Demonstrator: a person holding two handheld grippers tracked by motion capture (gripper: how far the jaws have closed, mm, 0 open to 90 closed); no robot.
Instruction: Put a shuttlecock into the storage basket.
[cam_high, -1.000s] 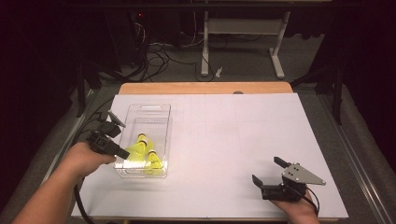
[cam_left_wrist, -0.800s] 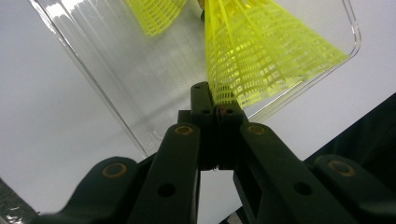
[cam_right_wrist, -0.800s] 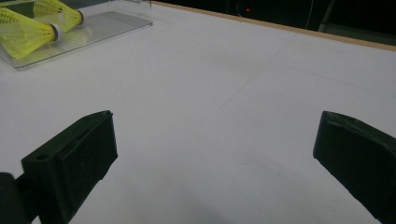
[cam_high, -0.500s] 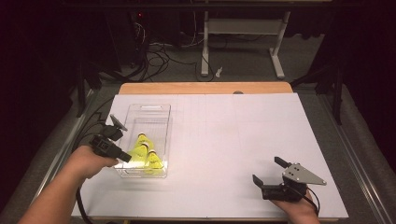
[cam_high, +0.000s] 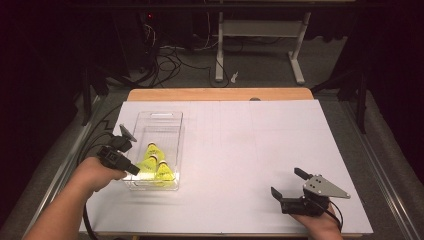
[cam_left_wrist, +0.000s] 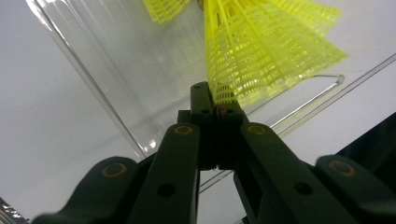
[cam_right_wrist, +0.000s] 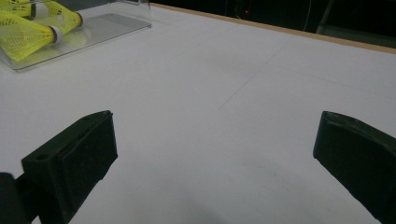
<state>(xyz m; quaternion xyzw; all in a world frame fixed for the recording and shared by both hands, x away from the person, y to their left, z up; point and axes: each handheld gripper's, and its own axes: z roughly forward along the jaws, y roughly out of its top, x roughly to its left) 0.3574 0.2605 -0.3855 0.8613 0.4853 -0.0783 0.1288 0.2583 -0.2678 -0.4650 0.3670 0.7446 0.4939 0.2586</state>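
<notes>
Materials and finishes

Shuttlecocks (cam_left_wrist: 261, 51): yellow plastic mesh. Bin (cam_high: 165, 122): clear glossy plastic. Table (cam_high: 260, 150): smooth matt white, apparently paper, with a wooden edge. Left gripper (cam_left_wrist: 215, 105): matt black plastic.

Three yellow shuttlecocks (cam_high: 156, 165) in one clear plastic bin (cam_high: 162, 119), two grippers (cam_high: 136, 171) on one white table (cam_high: 250, 150).

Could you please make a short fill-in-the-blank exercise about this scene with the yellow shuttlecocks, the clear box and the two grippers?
1. The left gripper has its jaws ____ on the skirt of a yellow shuttlecock.
2. The shuttlecocks lie in a clear plastic ____ at the left of the white table.
3. The jaws of the right gripper stand wide ____, with nothing between them.
4. The colour of the shuttlecocks is ____.

Missing words: shut; box; open; yellow
</notes>
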